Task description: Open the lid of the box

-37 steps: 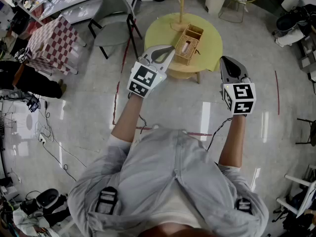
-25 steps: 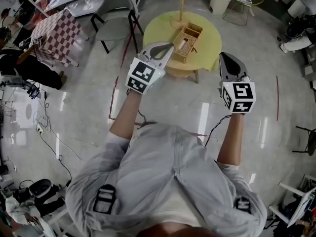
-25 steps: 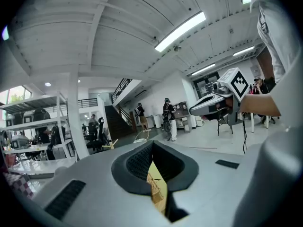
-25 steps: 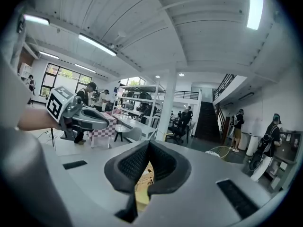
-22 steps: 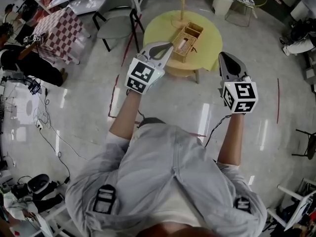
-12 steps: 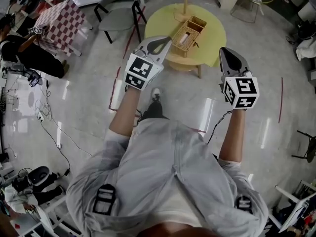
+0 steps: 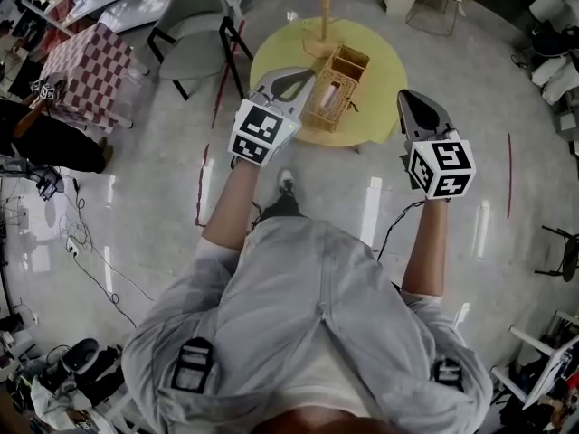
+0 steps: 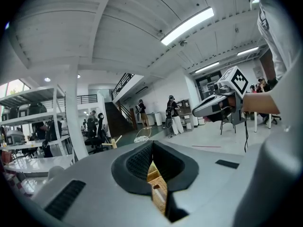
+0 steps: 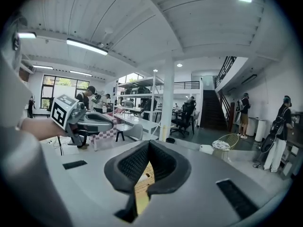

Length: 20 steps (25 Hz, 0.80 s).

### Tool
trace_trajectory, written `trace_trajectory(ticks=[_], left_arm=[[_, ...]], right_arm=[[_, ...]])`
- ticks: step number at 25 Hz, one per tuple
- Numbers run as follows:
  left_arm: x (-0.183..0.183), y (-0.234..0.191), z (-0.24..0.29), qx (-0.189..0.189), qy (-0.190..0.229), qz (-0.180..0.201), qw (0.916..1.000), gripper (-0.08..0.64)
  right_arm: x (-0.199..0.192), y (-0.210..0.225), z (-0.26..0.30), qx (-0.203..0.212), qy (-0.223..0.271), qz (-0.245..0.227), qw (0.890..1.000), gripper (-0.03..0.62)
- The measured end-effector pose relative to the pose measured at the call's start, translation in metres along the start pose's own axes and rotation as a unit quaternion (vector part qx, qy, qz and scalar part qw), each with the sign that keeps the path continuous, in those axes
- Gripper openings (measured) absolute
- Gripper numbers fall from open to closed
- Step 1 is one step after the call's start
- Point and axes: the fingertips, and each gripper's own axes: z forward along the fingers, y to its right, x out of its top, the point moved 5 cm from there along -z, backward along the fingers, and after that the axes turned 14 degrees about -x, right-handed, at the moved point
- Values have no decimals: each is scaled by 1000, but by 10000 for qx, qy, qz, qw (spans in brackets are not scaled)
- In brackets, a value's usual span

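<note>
Glossy workshop floor rings the round yellow table (image 7: 382, 69) at upper centre, bearing the wicker box (image 7: 333, 89). Left gripper (image 7: 306, 78) and right gripper (image 7: 409, 100) hang short of it, jaws pressed together, empty; prodding with closed jaws could shove the box aside

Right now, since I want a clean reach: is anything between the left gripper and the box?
Nothing visible does. The left gripper hangs just left of the box on the yellow table; the wooden stand stands beyond the box, out of the way.
</note>
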Motion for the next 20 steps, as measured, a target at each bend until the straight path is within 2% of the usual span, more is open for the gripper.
trace_trajectory(ticks=[10,16,20], left_arm=[[-8,-112,50,-572,-2,143,9983,30],[-26,-157,69,-870,-43,40,9962,30],[-43,-173,85,-1032,-130,-131,9945,30]], right_arm=[[24,1,101,-415,-245,240,9985,14],[21,0,142,-632,-459,324,9964,14],[8,7,156,-791,-704,258,9940,14]])
